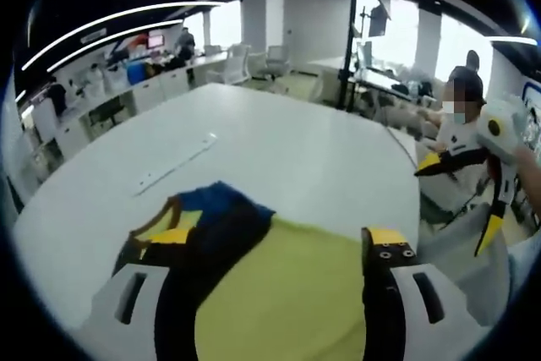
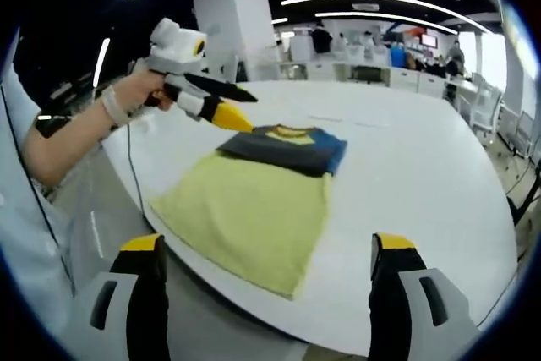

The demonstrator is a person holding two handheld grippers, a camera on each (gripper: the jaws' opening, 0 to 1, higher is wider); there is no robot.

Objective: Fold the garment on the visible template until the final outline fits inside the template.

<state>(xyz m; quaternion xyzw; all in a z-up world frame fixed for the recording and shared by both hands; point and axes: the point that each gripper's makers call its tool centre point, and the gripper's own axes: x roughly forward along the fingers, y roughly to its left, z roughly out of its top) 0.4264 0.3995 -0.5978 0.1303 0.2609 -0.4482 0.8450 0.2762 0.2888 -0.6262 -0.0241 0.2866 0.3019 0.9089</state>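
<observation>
1. Garment (image 2: pixel 254 200): yellow shirt with a dark navy and blue yoke and a yellow collar, lying flat on the white table (image 2: pixel 423 175). Lies at about 8 o'clock of the table in the right gripper view, hem just at the near edge.
2. Long axis in the right gripper view: from hem at 6 o'clock to collar at 12 o'clock, tipped slightly toward 1 o'clock. Collar end points away from the table edge, toward the table's middle.
3. Same garment (image 1: pixel 287 293) in the left gripper view: yellow body at 6 o'clock, dark and blue collar end toward 10 o'clock. Passes between the two jaws; contact with them cannot be told.
4. Left tongs (image 1: pixel 279 259): jaws wide apart in the left gripper view, nothing gripped between them. Seen in the right gripper view as left tongs (image 2: pixel 241 107), held in a hand (image 2: pixel 139 90) at 10 o'clock, tips just above the collar end; touching or clear, cannot tell.
5. Right tongs (image 2: pixel 266 255): jaws wide apart, nothing held, at the near table edge by the hem. Seen in the left gripper view as right tongs (image 1: pixel 461 196) at 3 o'clock, off the table's side.
6. Thin pale strip (image 1: pixel 177 165) on the table beyond the garment, at 10 o'clock in the left gripper view.
</observation>
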